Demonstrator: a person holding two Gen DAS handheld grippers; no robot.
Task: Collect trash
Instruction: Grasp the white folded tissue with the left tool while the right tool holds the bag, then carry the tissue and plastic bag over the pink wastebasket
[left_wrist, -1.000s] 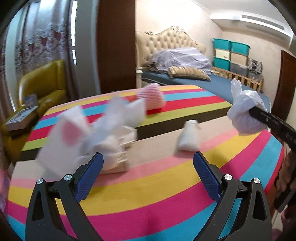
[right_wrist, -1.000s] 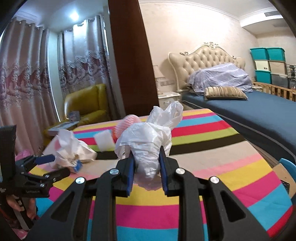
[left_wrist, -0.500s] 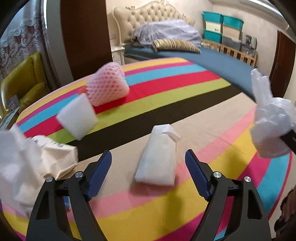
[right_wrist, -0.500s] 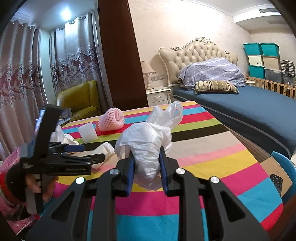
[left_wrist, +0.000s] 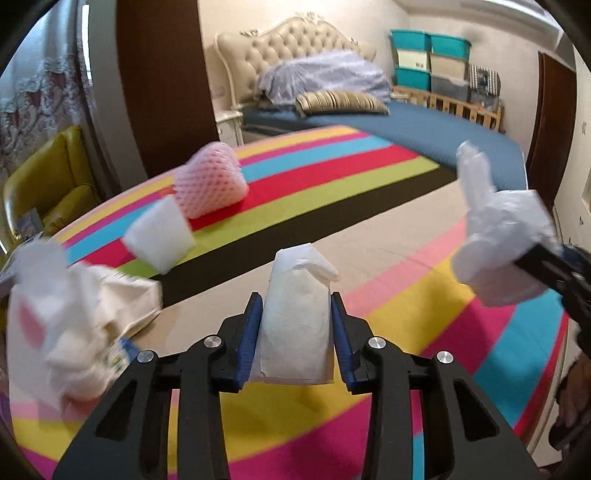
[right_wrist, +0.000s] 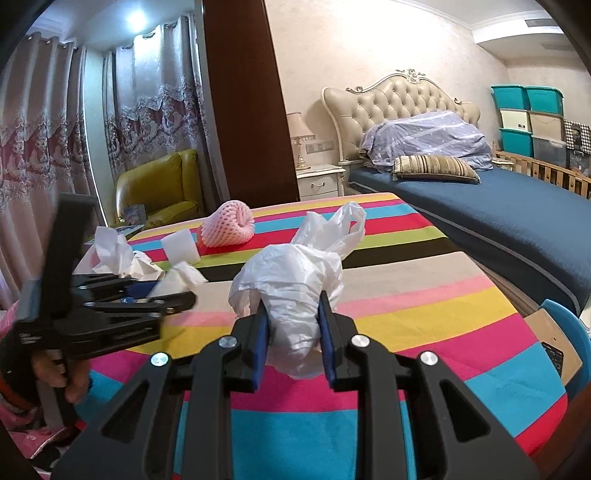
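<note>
A folded white paper wrapper (left_wrist: 295, 321) lies on the striped tablecloth (left_wrist: 424, 306). My left gripper (left_wrist: 296, 301) is closing on it, and both blue pads press its sides. My right gripper (right_wrist: 292, 306) is shut on a crumpled white plastic bag (right_wrist: 295, 273), held above the table. From the left wrist view the bag (left_wrist: 502, 243) hangs at the right. Seen from the right wrist, the left gripper (right_wrist: 173, 291) sits at the left with the wrapper (right_wrist: 183, 275) in it. A pink foam net (left_wrist: 210, 184), a white foam block (left_wrist: 159, 236) and a heap of crumpled paper (left_wrist: 66, 306) lie further left.
A blue bed (right_wrist: 498, 206) with a tufted headboard stands behind the table, with a yellow armchair (right_wrist: 162, 184) and a nightstand (right_wrist: 321, 181) nearby. Teal storage boxes (right_wrist: 524, 110) are stacked at the far right. A blue chair (right_wrist: 569, 332) stands beside a cardboard box at the table's right edge.
My left gripper swung right from the paper heap, moved in over the white wrapper and closed its wide jaws onto it. My right gripper kept its hold on the plastic bag.
</note>
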